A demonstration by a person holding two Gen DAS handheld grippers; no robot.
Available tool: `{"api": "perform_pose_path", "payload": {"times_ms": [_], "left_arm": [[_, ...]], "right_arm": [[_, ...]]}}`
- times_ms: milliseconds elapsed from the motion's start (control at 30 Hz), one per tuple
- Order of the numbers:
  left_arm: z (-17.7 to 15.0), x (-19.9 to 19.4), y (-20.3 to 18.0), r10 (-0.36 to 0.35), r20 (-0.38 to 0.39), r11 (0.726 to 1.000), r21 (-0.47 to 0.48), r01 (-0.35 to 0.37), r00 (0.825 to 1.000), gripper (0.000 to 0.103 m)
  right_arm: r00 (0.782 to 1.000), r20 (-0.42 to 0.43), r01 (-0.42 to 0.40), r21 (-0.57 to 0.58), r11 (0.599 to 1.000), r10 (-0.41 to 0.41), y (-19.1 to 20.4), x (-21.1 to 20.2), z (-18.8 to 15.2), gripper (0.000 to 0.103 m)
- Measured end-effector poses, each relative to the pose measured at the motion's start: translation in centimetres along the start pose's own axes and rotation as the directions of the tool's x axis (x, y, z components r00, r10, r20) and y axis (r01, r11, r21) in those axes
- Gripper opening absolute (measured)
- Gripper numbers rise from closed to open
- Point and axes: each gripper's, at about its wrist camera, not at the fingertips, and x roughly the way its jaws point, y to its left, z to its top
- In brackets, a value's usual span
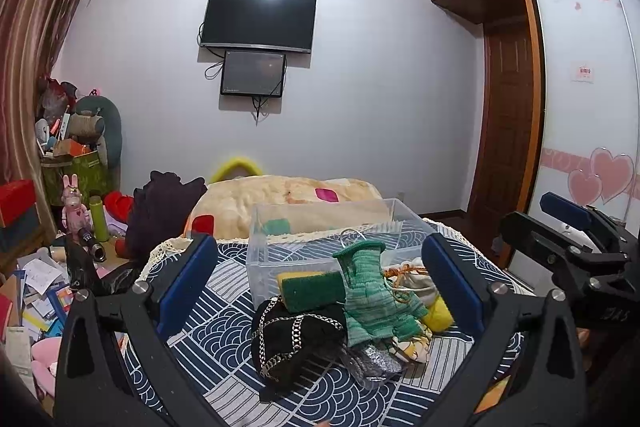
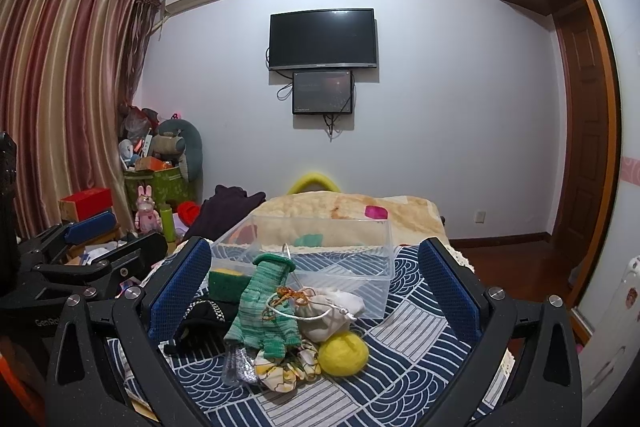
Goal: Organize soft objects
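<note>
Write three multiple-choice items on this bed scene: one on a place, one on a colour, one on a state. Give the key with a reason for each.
1. Where does the clear plastic bin stand relative to the pile of soft things?
A. Behind it, farther from the cameras
B. On top of it
C. On the floor

2. What colour is the felt ball?
A. Red
B. Yellow
C. Blue

3. How do both hand-held grippers stand?
A. Shut on the knit glove
B. Shut on the ball
C. Open, holding nothing

Key:
1 A, the bin sits on the patterned bedspread beyond the pile.
2 B, it shows plain yellow beside the white drawstring pouch.
3 C, the left hand-held gripper and the right hand-held gripper each have their fingers spread wide either side of the pile, with the green knit glove lying free.
</note>
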Motion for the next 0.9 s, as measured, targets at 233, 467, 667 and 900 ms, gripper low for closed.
{"api": "perform_pose_path", "payload": {"times_ms": [233,467,667,900], "left_arm": [[0.0,0.3,0.2,0.005,-0.007,1.000,-0.009,-0.005,1.000,0.103],[-0.1,0.3,0.3,0.000,-0.007,1.000,-0.013,0.000,1.000,0.103],[-0.2,0.6,0.4,-0.005,-0.013,1.000,-0.019,0.005,1.000,0.103],[-0.7,1.1,0.4,0.036,-0.011,0.999,-0.006,-0.036,0.999,0.103]], "right_arm": [[1.000,0.000,-0.003,0.002,1.000,0.003,-0.1,0.0,-0.1,0.103],[1.000,0.002,-0.004,-0.005,1.000,0.004,0.1,0.0,-0.1,0.103],[1.000,0.002,-0.006,0.001,1.000,0.006,0.1,0.0,-0.1,0.103],[1.000,-0.002,-0.026,0.034,0.999,0.026,-0.6,0.5,-0.6,0.103]]}}
